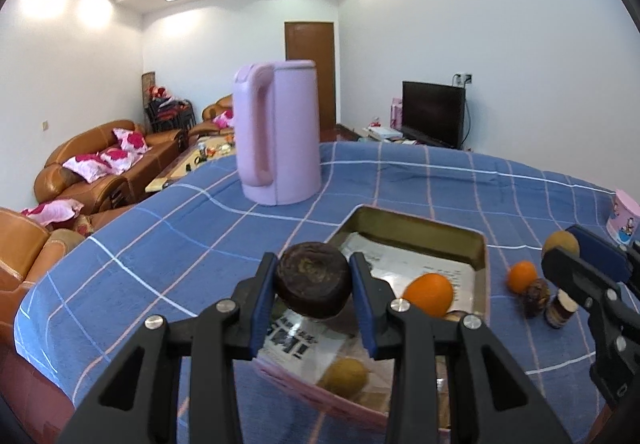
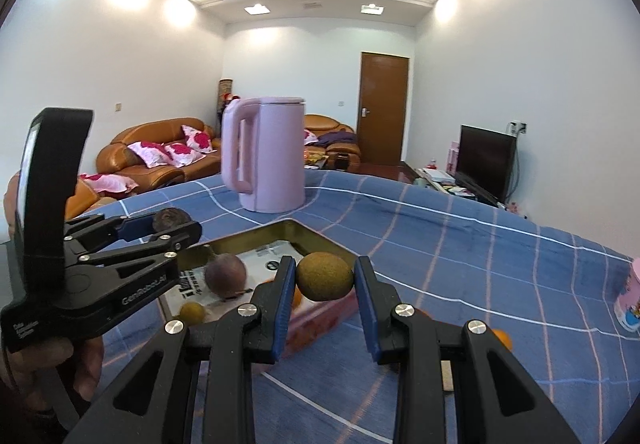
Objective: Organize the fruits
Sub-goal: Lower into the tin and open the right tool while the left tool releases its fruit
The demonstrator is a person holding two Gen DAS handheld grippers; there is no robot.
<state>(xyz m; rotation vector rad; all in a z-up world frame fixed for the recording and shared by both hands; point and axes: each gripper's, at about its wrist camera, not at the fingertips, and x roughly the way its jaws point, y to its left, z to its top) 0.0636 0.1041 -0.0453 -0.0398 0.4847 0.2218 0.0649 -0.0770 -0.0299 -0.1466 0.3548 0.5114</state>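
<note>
Your left tongs (image 1: 313,286) pinch a firm dark fruit (image 1: 313,280); right tongs (image 2: 325,282) pinch a light, round green-brown fruit (image 2: 324,276) across its middle

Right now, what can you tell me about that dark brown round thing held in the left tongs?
The dark fruit is a squat, flattened round, almost black-brown, with a rough, dull skin and a paler, scuffed patch on top. The left tongs are shut on it, their blue pads pressing its two sides, so it hangs in the air and touches nothing else. It sits above the near left part of the metal tray, over the printed paper lining it. What kind of fruit it is, I cannot tell.
</note>
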